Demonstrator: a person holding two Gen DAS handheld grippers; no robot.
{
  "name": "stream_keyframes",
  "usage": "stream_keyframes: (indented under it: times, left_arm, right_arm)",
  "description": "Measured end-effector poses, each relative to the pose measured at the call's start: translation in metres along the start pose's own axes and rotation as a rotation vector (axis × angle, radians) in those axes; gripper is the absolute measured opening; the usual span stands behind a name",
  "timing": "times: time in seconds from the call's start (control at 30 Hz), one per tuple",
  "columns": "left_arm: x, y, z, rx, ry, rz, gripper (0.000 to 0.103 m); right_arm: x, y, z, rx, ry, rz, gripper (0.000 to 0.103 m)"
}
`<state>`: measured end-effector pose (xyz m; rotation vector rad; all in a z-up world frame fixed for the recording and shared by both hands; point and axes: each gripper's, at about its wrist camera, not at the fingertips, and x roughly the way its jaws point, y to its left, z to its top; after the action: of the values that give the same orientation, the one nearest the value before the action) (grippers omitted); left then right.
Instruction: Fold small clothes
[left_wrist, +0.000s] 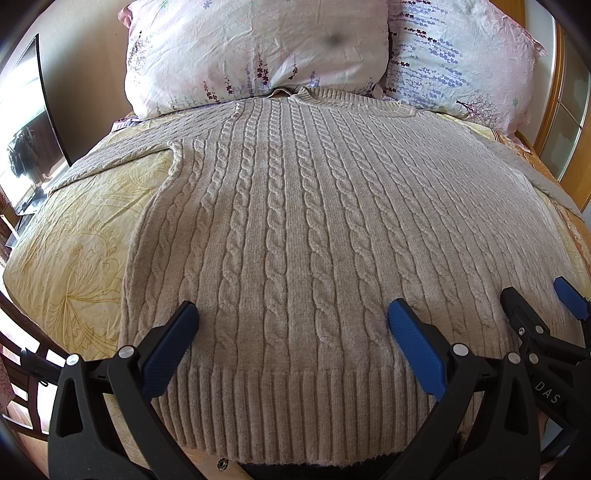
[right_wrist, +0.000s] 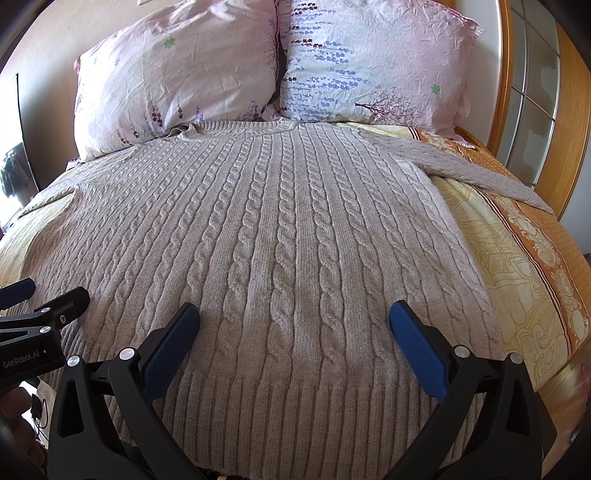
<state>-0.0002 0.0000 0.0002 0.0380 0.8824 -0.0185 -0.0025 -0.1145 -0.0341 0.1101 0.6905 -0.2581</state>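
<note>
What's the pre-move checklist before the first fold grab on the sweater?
1. Beige cable-knit sweater spread flat, front up: ok.
2. Left gripper open, holding nothing: ok.
3. Right gripper open, holding nothing: ok.
4. Both grippers over the ribbed hem, side by side without touching: ok.
5. Sleeves spread outward: ok; cuffs out of frame: cannot tell.
6. Collar clear of the floral pillows: not ok, it reaches them.

Sweater (left_wrist: 295, 229) flat, open room above, pillows (left_wrist: 255, 51) blocking far edge, bedspread (right_wrist: 517, 280) clear either side
</note>
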Motion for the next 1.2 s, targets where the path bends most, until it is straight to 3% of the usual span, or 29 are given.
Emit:
stream_keyframes:
  times: [1.2]
  left_arm:
    - [0.0009, -0.0009, 0.0014, -0.002, 0.006, 0.001, 0.101]
  right_arm:
    - [0.0038, 0.003, -0.0016, -0.003, 0.021, 0.007, 0.102]
